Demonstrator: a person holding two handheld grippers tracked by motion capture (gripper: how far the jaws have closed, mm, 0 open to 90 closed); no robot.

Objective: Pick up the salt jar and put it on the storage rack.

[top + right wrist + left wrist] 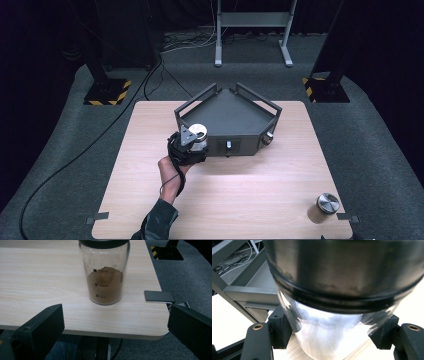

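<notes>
I had my left gripper [192, 142] clamped on a jar [329, 335] with a metal lid, just at the front left corner of the grey tray [235, 112]. Its contents looked pale; I could not tell what they were. It stood roughly upright, lid up. My right gripper [115, 330] was spread apart, before a second jar [105, 272] of brown powder, upright near the table [225, 200] corner.

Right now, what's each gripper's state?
Left gripper: shut on the white-filled jar.
Right gripper: open, empty, short of the brown-powder jar.
</notes>
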